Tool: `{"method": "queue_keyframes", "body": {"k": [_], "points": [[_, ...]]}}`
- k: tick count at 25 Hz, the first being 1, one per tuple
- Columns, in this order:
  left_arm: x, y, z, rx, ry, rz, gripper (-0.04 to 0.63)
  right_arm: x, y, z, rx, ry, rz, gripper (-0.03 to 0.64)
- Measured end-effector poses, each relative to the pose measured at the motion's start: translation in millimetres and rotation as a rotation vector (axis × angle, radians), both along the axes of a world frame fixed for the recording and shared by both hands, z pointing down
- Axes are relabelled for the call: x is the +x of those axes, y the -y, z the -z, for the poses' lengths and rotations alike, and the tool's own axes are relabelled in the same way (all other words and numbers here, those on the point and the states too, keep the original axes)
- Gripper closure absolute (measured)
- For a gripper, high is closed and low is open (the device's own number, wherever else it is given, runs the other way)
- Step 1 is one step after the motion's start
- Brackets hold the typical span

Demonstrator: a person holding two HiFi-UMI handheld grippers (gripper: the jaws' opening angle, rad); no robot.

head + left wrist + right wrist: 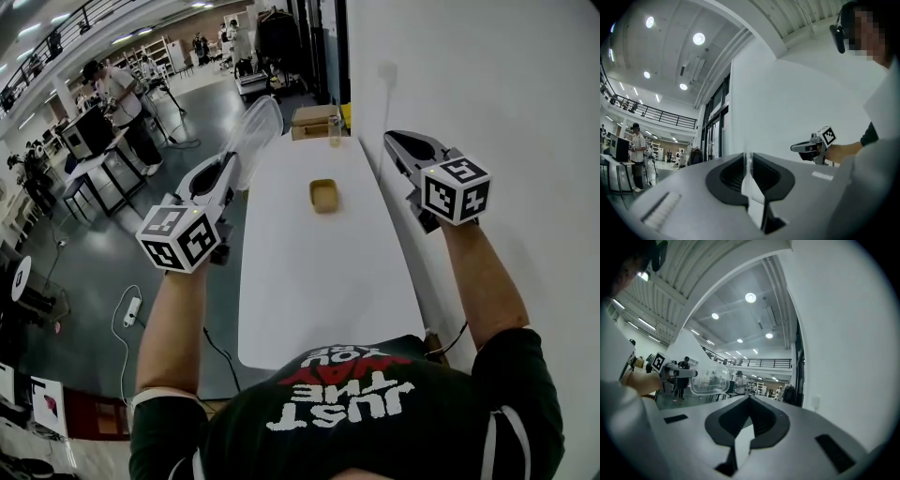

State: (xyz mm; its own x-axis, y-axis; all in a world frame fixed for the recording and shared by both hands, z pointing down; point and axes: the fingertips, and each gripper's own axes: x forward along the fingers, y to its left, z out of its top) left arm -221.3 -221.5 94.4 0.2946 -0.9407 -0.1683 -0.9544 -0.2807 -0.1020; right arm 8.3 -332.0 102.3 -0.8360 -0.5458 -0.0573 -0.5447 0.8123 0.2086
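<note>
Black T-shirt (347, 412) fills the near edge of the head view, with a long white tabletop (319, 291) running away from it. The left gripper (228, 161) is held off the tabletop's left long edge, its jaws closed on the thin rim of a clear plastic lid (253, 131); it may be a shallow tray instead, since the clear plastic is hard to read. The lid hangs in the air and touches nothing else. The right gripper (395, 141) is raised past the right long edge, jaws together with nothing between them. A small tan box (323, 195) stands open and uncovered mid-width toward the far end, well apart from both grippers. A jar (335, 129) stands at the far edge. So the lid is lifted but not yet set down anywhere.
</note>
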Motion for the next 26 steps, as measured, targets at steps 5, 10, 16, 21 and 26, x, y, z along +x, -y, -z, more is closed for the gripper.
{"method": "queue_keyframes", "body": {"k": [5,10,16,21,26], "points": [[0.1,-0.1,0.2,0.002,0.004,-0.001,0.565,-1.8,-2.7,1.7,0.015,-0.002,0.007,0.611],[0.7,-3.1,0.2,0.004,0.003,0.000,0.565,-2.8,-6.6,1.0,0.022,-0.010,0.015,0.611],[-0.8,-2.9,1.3,0.007,0.001,0.001,0.565,-6.0,-6.4,-1.3,0.020,-0.015,0.024,0.611],[-0.4,-2.9,0.7,0.005,0.001,0.000,0.565,-7.4,-7.2,-2.4,0.024,-0.022,0.027,0.611],[0.2,-1.8,2.7,0.003,-0.003,-0.005,0.565,-8.4,-6.6,-3.1,0.018,-0.025,0.031,0.611]]}}
